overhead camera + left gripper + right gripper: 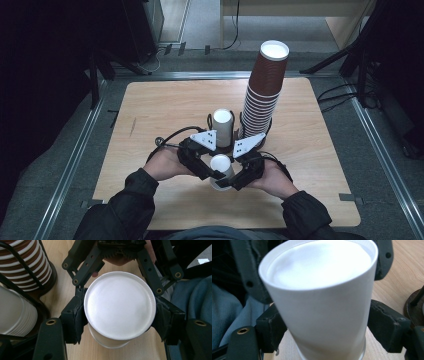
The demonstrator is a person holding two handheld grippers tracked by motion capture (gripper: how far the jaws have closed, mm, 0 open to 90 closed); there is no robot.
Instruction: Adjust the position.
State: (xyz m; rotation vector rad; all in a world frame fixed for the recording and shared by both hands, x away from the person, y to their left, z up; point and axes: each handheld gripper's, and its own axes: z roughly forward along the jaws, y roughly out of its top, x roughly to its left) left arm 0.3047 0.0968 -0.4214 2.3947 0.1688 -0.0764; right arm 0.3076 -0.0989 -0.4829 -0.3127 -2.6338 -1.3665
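Note:
An upside-down white paper cup (220, 164) stands near the table's front edge, between both hands. My left gripper (212, 175) is shut on it; in the left gripper view its pads (75, 320) press the cup (120, 312) just below the flat base. My right gripper (232, 181) comes in from the other side. In the right gripper view its jaws clasp the wider lower part of the cup (322, 302), with the pads (384, 327) against the wall. Whether a second cup is nested inside, I cannot tell.
Behind the hands a dark wire holder (240, 131) carries a short stack of white cups (223, 125) and a tall, right-leaning stack of brown cups (265, 85). The wooden table (150, 110) has bare room at left and right. Cables trail off both grippers.

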